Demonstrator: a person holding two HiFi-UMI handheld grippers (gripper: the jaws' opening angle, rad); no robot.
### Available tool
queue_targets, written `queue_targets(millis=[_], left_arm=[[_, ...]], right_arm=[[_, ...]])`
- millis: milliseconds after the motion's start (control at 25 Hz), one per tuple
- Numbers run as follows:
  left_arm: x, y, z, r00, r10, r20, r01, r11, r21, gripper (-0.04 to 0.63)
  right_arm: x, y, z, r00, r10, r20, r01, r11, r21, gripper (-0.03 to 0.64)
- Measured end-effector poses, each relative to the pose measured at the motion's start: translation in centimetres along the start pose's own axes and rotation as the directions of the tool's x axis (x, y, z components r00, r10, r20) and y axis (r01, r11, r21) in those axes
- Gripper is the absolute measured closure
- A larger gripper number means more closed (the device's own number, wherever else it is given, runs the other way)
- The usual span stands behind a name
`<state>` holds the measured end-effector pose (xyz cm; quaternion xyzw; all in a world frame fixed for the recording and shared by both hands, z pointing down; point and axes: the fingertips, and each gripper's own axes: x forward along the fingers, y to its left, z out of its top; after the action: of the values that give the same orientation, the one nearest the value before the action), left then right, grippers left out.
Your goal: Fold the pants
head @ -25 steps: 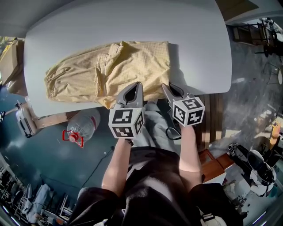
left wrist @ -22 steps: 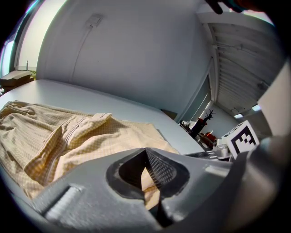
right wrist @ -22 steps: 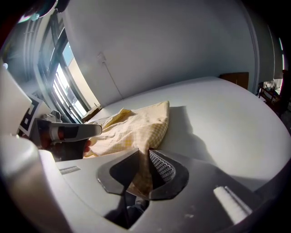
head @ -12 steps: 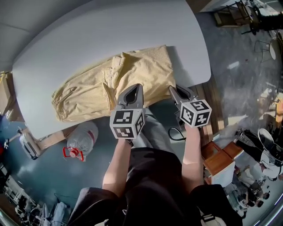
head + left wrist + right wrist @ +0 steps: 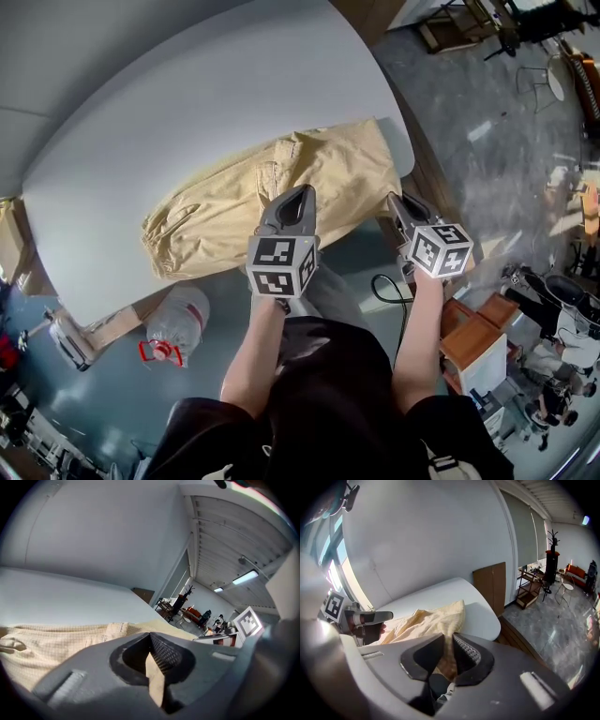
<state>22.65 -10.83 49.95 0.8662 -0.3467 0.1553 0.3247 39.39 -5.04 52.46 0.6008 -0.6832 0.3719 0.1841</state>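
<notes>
Pale yellow pants (image 5: 272, 197) lie crumpled on the white table (image 5: 187, 103), reaching its near right edge. My left gripper (image 5: 298, 197) is shut on the pants' near hem, and a strip of yellow cloth (image 5: 154, 679) shows pinched between its jaws. My right gripper (image 5: 401, 206) is shut on the right corner of the pants (image 5: 440, 620) at the table's edge, cloth running down between its jaws. In the right gripper view the left gripper (image 5: 365, 618) shows at the left.
A clear plastic water jug (image 5: 176, 323) with a red handle lies on the floor under the table's near edge. A black cable (image 5: 384, 291) and wooden crates (image 5: 473, 342) sit on the floor at the right. Cardboard (image 5: 19, 253) stands at the left.
Both grippers have moved to the right and slightly up with the pants' near edge held. The pants have slid right across the table to its right end.
</notes>
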Motion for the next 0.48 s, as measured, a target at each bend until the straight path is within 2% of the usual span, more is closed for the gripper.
queue_targets(millis=[240,480], left_arm=[[-3.0,3.2,0.6,0.998,0.055,0.034,-0.055,0.998,-0.012,0.592],[-7.6,6.9,1.6,0.99,0.104,0.09,-0.1,0.994,-0.05,0.592]], right_arm=[[-1.3,5.1,4.5,0.99,0.13,0.062,-0.124,0.988,-0.092,0.552],[-3.5,13.3,9.6,0.968,0.219,0.122,-0.18,0.946,-0.268,0.551]])
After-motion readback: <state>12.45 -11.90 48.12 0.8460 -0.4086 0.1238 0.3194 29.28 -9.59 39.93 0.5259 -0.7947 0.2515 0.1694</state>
